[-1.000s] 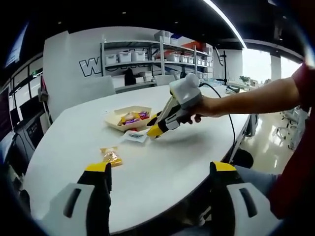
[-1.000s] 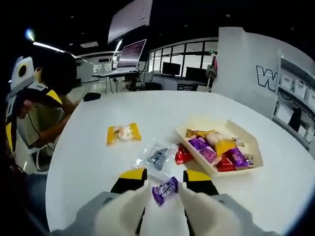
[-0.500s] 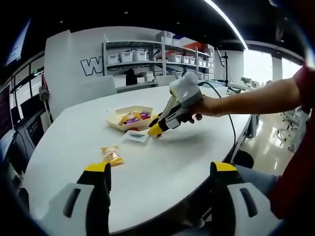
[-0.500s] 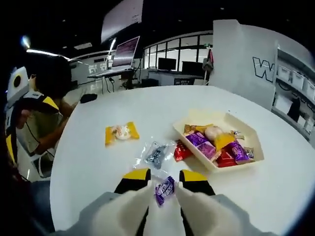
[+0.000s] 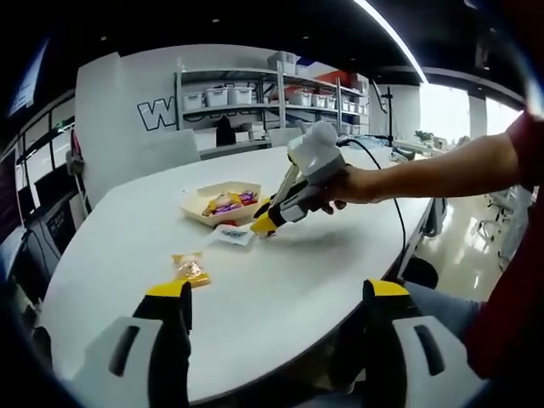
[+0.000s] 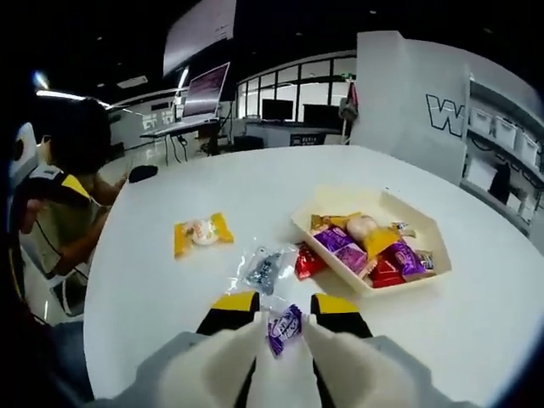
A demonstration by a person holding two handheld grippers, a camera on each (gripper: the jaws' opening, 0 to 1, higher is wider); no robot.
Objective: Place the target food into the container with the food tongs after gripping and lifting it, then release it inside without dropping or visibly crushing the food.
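In the right gripper view, the right gripper [image 6: 284, 311] comes up from the bottom centre with yellow-tipped jaws closed narrow on a small purple candy [image 6: 284, 324] in a shiny crinkled wrapper. It is held above the table [image 6: 170, 297], which is white, smooth and round-edged. To the upper right of the jaws stands the tray [image 6: 327, 206], a pale, shallow container with slanted corners, and it holds many glossy wrapped sweets in purple, red and yellow. A red sweet [image 6: 306, 263] lies just beside the lower-left wall of the tray. A clear packet [image 6: 264, 270] with a dark piece inside lies near it, and a yellow packet [image 6: 202, 233] lies more to the left, apart from the others. The table surface is open at the left and lower right of the frame.

In the left gripper view, the left gripper [image 5: 272, 302] shows at the bottom with jaws set wide, holding nothing, over the near table edge. The right gripper, in a hand [image 5: 344, 185], is at the centre, near the tray.
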